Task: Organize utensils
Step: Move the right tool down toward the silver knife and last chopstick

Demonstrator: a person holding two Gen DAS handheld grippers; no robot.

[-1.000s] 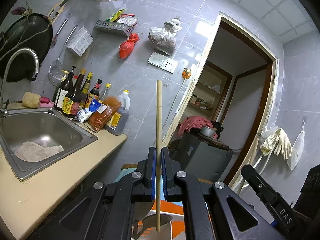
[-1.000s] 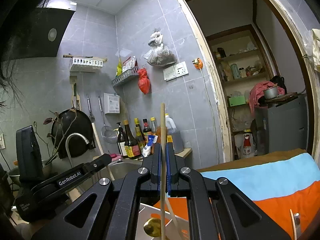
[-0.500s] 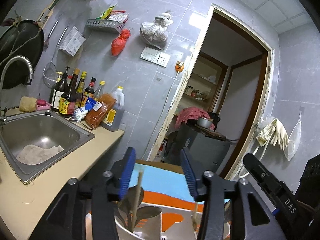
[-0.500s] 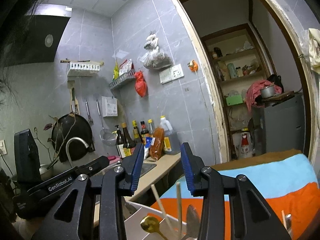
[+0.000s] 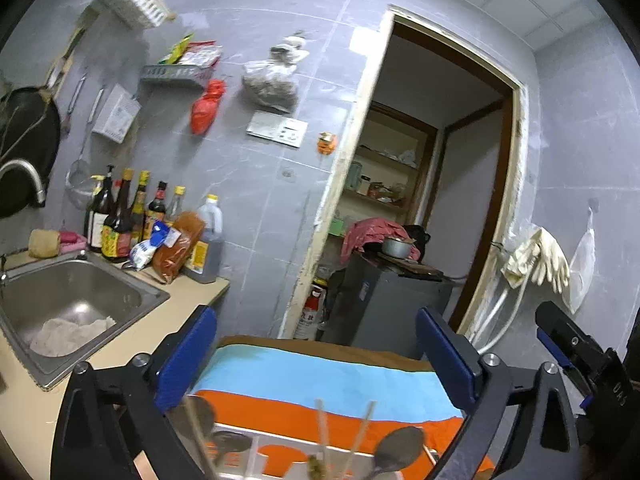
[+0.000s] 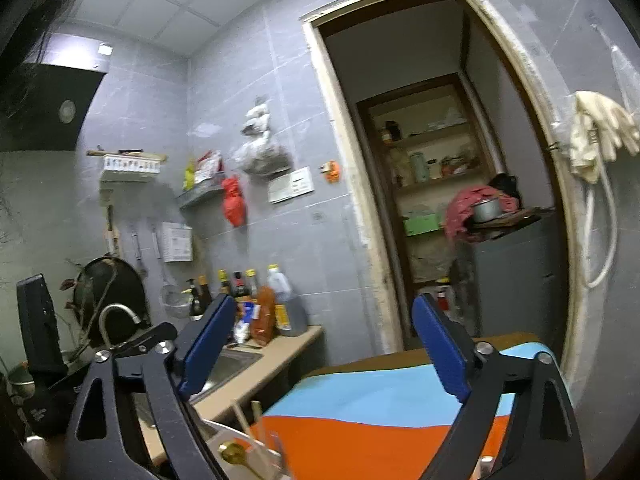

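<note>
My left gripper (image 5: 316, 354) is wide open and empty above a white utensil holder (image 5: 256, 452) at the bottom edge. Two wooden chopsticks (image 5: 362, 432) and several metal spoons (image 5: 398, 450) stand in it. My right gripper (image 6: 320, 346) is also wide open and empty, above the same holder (image 6: 240, 440), where chopstick ends (image 6: 256, 410) and a gold spoon (image 6: 232, 450) show. The right gripper's body shows at the right of the left wrist view (image 5: 576, 352).
An orange and blue cloth (image 5: 320, 380) covers the table under the holder. A steel sink (image 5: 68, 300) with a cloth in it is at left, with sauce bottles (image 5: 128, 216) behind. A doorway (image 6: 440, 200) and a grey cabinet (image 5: 384, 304) lie ahead.
Both grippers were each shut on an upright chopstick a second ago. They opened and dropped the chopsticks into the holder, then opened wider and lifted slightly.
</note>
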